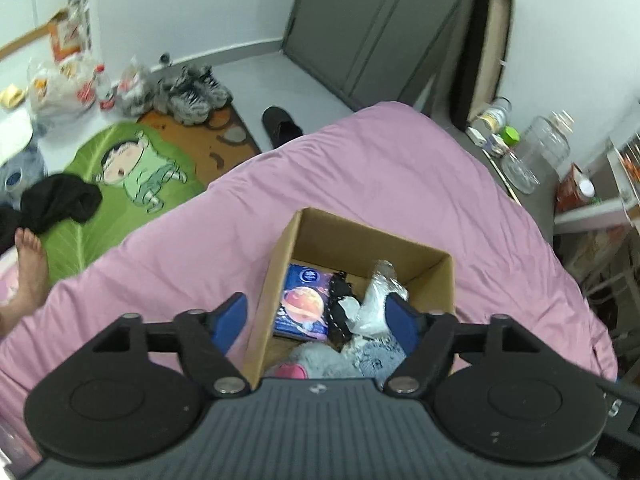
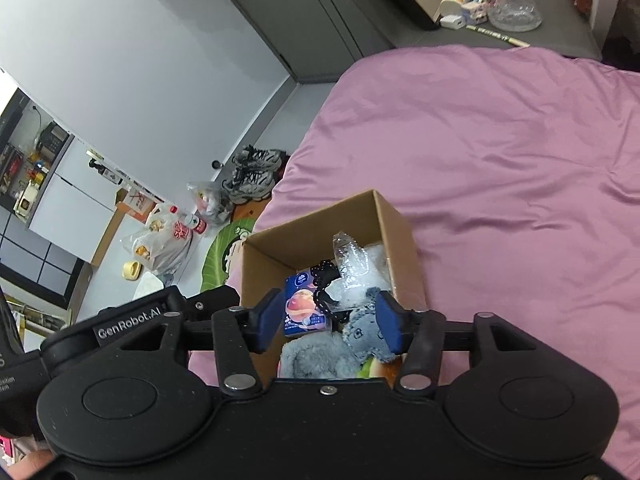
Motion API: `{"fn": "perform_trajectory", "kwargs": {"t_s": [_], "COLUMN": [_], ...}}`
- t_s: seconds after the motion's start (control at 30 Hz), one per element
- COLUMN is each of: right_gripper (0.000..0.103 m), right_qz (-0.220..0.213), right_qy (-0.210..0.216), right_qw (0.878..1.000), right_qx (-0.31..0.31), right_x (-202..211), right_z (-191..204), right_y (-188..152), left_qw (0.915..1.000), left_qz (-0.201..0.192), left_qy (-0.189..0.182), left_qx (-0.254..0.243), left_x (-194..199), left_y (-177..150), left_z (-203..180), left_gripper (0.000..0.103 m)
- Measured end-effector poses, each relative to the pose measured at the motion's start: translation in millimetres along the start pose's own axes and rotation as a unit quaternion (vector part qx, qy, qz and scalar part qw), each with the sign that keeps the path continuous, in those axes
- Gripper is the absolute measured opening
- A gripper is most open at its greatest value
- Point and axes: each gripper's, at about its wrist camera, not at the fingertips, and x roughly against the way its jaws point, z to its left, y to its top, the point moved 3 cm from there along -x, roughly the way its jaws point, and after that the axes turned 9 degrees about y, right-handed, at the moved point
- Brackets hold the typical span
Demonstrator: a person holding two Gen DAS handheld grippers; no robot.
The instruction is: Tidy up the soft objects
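One cardboard box (image 2: pixel 394 232) with one grey plush toy (image 2: pixel 320 354), one tissue pack (image 2: pixel 302 312).

Even indoor light, soft shadows, fisheye edge warp, slight blur.

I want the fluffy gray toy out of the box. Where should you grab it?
Grab the gray toy by its head, which sits highest and nearest the open right tool. Come straight down from above: the box walls block the sides, and the tissue pack and plastic wrap crowd behind it.
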Motion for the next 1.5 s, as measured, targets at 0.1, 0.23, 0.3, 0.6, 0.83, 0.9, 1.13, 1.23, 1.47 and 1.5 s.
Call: {"fn": "perform_trajectory", "kwargs": {"t_s": [0.1,0.23,0.3,0.6,0.83,0.9,1.13,1.23,1.47,1.5], "right_gripper": [0.066,0.077,0.080,0.086,0.093,0.100,0.103,0.103,0.103,0.103], "right_qz": [-0.007,-0.017,-0.025,-0.058,-0.076,-0.084,-0.108,-0.115,-0.126,-0.128], "right_qy": [-0.006,-0.014,-0.020,-0.024,-0.021,-0.025,-0.033,-0.032,-0.029,-0.028], "right_qw": [1.000,1.000,0.999,0.998,0.997,0.996,0.993,0.993,0.991,0.991], "right_qx": [0.005,0.009,0.011,0.005,0.011,0.013,0.021,0.022,0.025,0.023], "right_x": [13,30,40,81,113,123,160,173,201,205], "right_z": [-1,-5,-6,-13,-18,-21,-34,-40,-53,-56], "right_y": [-4,-8,-10,-22,-32,-36,-52,-62,-86,-89], "left_qw": [0.9999,0.9998,0.9997,0.9984,0.9960,0.9955,0.9940,0.9928,0.9905,0.9901], "left_qz": [-0.002,-0.007,-0.010,-0.031,-0.050,-0.052,-0.062,-0.072,-0.084,-0.085], "left_qy": [-0.003,-0.005,-0.007,-0.017,-0.009,-0.010,-0.007,-0.008,-0.008,-0.009], "left_qx": [-0.015,-0.018,-0.020,-0.045,-0.073,-0.078,-0.089,-0.095,-0.108,-0.111], "left_x": [9,21,27,61,90,96,117,127,142,145], "left_y": [-5,-10,-13,-27,-41,-46,-68,-79,-105,-109], "left_z": [-6,-9,-11,-28,-41,-42,-48,-53,-66,-69], "left_gripper": [0.080,0.085,0.087,0.088,0.090,0.091,0.094,0.095,0.096,0.096]}}
